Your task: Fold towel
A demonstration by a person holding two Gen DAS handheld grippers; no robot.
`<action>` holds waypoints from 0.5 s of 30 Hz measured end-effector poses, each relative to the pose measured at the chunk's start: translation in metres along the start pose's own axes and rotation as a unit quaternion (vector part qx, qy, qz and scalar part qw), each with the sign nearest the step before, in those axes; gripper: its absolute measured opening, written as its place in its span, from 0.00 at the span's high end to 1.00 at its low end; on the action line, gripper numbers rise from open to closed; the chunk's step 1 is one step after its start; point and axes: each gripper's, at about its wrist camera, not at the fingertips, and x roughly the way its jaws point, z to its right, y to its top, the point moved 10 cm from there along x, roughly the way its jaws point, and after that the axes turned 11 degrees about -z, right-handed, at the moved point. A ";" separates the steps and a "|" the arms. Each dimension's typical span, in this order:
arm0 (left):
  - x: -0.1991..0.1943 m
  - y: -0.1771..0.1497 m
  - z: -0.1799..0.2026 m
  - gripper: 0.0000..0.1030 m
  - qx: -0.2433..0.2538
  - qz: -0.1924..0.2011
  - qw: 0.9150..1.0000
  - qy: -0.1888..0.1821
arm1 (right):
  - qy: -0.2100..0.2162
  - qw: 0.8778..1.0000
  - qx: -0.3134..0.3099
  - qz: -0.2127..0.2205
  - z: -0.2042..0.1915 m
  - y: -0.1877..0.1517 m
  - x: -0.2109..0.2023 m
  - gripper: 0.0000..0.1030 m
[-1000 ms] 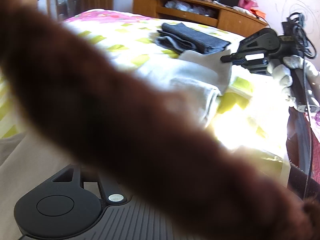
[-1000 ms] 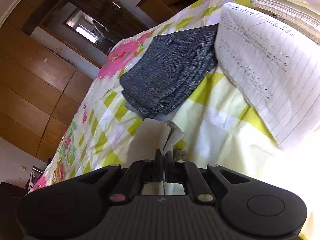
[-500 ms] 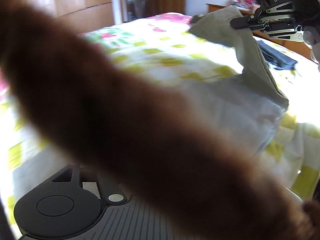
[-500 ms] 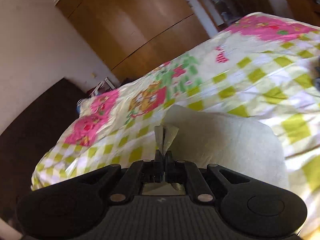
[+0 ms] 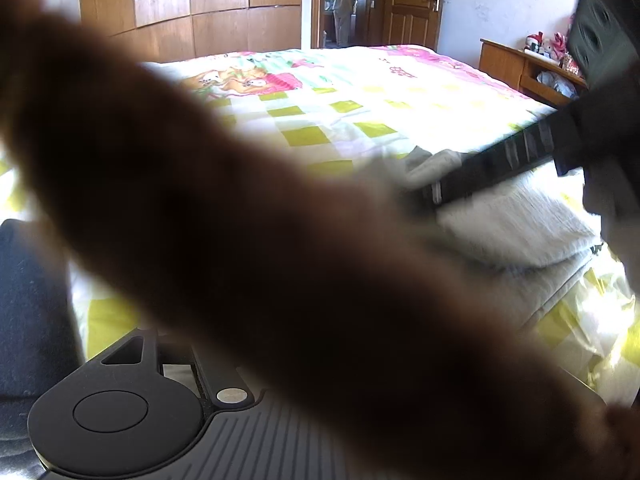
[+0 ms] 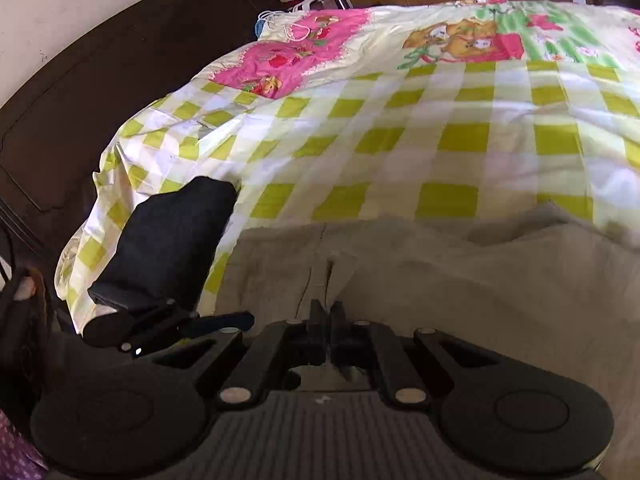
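- The right tongs (image 6: 329,312) are pinched together on a fold of the one beige towel (image 6: 460,280), which lies on the bed (image 6: 400,140).
- The left tongs hide behind a brown blur (image 5: 260,240); their spread I cannot tell.
- One dark folded cloth (image 6: 168,248) sits nearby.
- Checked bedspread, wooden wardrobe (image 5: 192,8).

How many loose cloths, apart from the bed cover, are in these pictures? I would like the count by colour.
beige towel: 1
dark cloth: 1
total: 2
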 end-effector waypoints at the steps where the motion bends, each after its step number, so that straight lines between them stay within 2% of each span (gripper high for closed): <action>1: -0.002 -0.005 -0.003 0.36 -0.005 0.000 1.000 -0.001 | 0.001 1.000 0.002 0.013 -0.003 0.009 -0.006 0.80; 3: -0.002 -0.010 -0.009 0.36 -0.019 -0.002 1.000 -0.008 | 0.008 0.999 0.005 0.036 -0.012 0.024 -0.013 0.80; 5: -0.004 -0.016 -0.015 0.36 -0.029 0.000 1.000 -0.010 | 0.012 0.999 -0.012 0.040 -0.027 0.033 -0.007 0.80; 10: -0.012 -0.028 -0.024 0.36 -0.042 0.003 0.999 -0.009 | 0.012 0.996 -0.084 -0.019 -0.074 0.007 0.050 0.80; 12: -0.016 -0.034 -0.027 0.36 -0.046 0.001 0.999 -0.009 | 0.002 0.993 -0.115 -0.026 -0.084 -0.003 0.066 0.80; 15: -0.020 -0.040 -0.031 0.36 -0.051 0.001 0.999 -0.008 | 0.008 0.991 -0.127 -0.045 -0.091 -0.013 0.078 0.80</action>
